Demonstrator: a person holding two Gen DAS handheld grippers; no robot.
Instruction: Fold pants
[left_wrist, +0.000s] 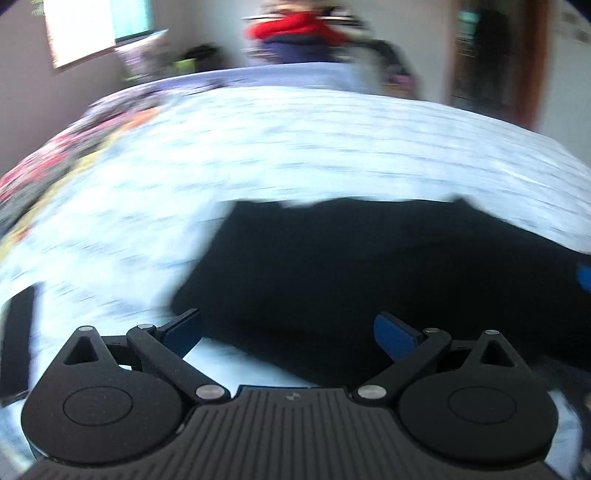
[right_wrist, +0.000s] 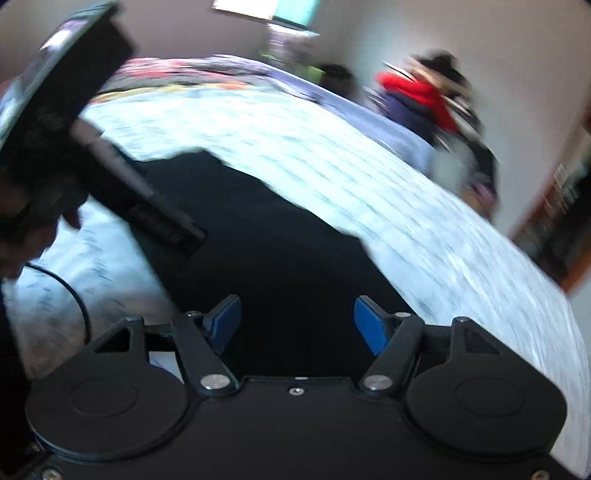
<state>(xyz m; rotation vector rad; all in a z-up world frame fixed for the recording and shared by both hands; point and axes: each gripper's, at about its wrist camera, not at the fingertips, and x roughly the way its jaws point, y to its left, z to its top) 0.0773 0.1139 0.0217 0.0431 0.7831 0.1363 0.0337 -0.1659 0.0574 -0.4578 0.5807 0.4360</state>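
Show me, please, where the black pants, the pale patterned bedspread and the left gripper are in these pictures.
black pants (left_wrist: 369, 266), left wrist view, middle of the dark cloth.
pale patterned bedspread (left_wrist: 295, 147), left wrist view, bare stretch beyond the pants.
left gripper (left_wrist: 291, 332), left wrist view, midway between its blue-padded fingertips.

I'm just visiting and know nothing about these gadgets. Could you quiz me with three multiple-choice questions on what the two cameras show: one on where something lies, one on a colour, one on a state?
1. Where do the pants lie?
A. on the patterned bed cover
B. on a chair
C. on the floor

2. What colour are the gripper pads?
A. red
B. blue
C. yellow

3. How do the jaws of the right gripper stand?
A. clamped on cloth
B. shut, empty
C. apart, empty

Answers: 1 A, the dark cloth is spread on the pale cover. 2 B, both pads show blue. 3 C, a clear gap lies between the pads, which pinch nothing.
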